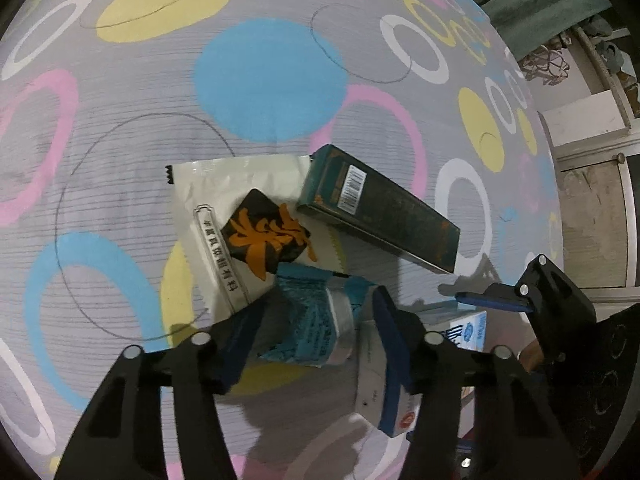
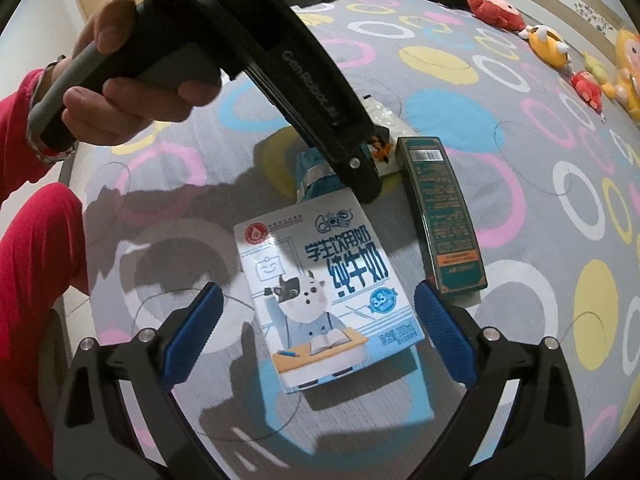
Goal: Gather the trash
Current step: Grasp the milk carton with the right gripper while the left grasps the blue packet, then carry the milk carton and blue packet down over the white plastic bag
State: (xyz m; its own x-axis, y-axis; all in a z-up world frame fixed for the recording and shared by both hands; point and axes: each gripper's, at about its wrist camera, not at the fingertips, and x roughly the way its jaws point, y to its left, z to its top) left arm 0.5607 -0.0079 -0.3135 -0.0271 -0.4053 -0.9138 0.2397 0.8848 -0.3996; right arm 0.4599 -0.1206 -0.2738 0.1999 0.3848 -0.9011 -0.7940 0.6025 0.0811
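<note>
The right tool (image 2: 316,332) is spread wide, its blue pads either side of a milk carton (image 2: 320,304) lying flat on the bed's circle-patterned cover (image 2: 460,80). Just beyond, the left tool (image 1: 316,332) is spread around a crumpled blue wrapper (image 1: 312,320). Farther off lie a white sachet (image 1: 224,208), and to its right a dark green box (image 1: 384,212).
</note>
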